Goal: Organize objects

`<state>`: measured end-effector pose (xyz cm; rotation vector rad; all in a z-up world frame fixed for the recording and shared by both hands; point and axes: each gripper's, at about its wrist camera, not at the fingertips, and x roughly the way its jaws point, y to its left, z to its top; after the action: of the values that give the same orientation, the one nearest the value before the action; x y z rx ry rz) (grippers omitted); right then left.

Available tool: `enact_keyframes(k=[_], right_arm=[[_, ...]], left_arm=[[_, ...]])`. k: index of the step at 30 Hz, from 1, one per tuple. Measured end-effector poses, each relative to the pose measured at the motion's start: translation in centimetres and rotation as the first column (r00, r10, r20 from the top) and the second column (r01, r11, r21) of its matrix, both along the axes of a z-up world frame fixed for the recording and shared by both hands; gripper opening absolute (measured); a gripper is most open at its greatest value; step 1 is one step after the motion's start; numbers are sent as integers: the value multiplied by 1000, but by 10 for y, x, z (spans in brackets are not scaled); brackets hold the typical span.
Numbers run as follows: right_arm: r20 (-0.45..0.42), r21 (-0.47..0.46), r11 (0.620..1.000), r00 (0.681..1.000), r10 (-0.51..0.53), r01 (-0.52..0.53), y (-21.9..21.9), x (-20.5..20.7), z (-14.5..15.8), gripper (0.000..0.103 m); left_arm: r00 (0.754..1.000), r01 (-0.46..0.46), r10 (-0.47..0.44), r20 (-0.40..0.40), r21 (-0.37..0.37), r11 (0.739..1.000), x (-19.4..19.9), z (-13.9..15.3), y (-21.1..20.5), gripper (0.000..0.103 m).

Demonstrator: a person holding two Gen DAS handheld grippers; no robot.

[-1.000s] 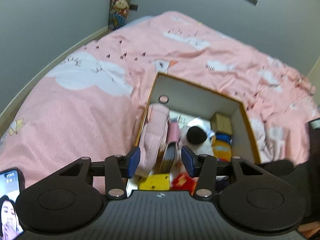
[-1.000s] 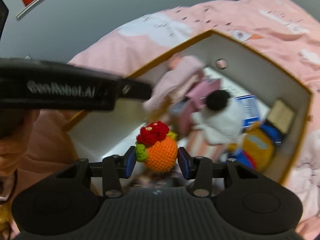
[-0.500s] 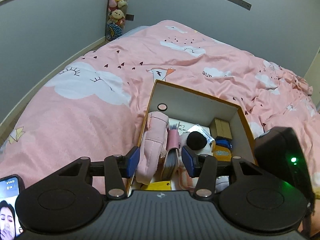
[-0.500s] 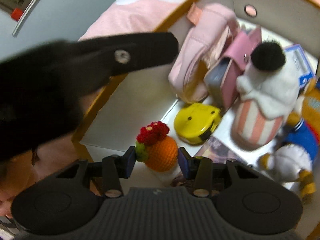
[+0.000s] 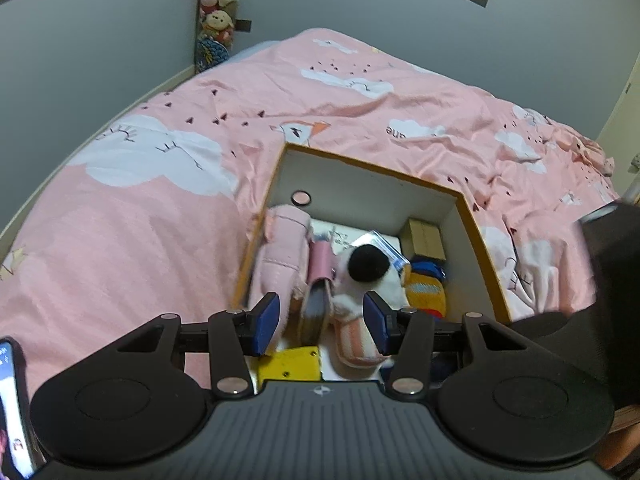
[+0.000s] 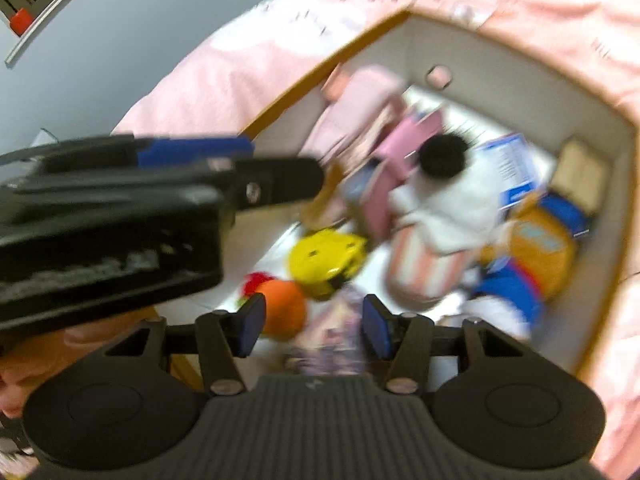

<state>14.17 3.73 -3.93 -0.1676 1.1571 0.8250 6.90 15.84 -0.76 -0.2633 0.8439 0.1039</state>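
Observation:
An orange-rimmed box (image 5: 476,224) with white inner walls lies on the pink bed, holding a pink pouch (image 5: 282,248), a white plush with a black pompom (image 5: 366,266), a yellow case (image 5: 290,364) and a small cardboard box (image 5: 426,238). My left gripper (image 5: 322,322) is open and empty above the box's near end. My right gripper (image 6: 310,324) is open over the box. The crocheted orange fruit (image 6: 282,312) lies on the box floor by its left finger, next to the yellow case (image 6: 326,262).
The pink cloud-print duvet (image 5: 160,200) surrounds the box. Grey walls stand behind, with plush toys (image 5: 216,8) hanging at the far corner. The left gripper's body (image 6: 120,216) crosses the right wrist view on the left. A phone (image 5: 10,412) shows at the lower left.
My right gripper has opened and let go of the orange fruit, which now rests in the box, and has drawn back upward. The left gripper has stayed open over the box.

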Motion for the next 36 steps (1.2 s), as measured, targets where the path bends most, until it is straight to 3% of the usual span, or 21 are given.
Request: enact_keyframes(k=[5, 14, 21, 30, 36], right_arm=[[170, 10, 997, 982, -77, 76, -33, -18, 24, 56], [407, 24, 982, 896, -179, 185, -88, -46, 56, 57], [461, 99, 956, 839, -289, 275, -109, -65, 81, 60], [451, 149, 921, 805, -387, 359, -120, -84, 84, 70], [441, 177, 899, 785, -436, 400, -128, -90, 86, 77]], left_arm=[[999, 20, -20, -33, -16, 1000, -5, -7, -13, 57], [997, 70, -69, -29, 36, 997, -19, 8, -41, 57], [1000, 24, -25, 6, 124, 992, -31, 27, -55, 62], [991, -60, 32, 129, 218, 974, -50, 51, -67, 86], [990, -87, 57, 128, 249, 965, -56, 52, -72, 88]])
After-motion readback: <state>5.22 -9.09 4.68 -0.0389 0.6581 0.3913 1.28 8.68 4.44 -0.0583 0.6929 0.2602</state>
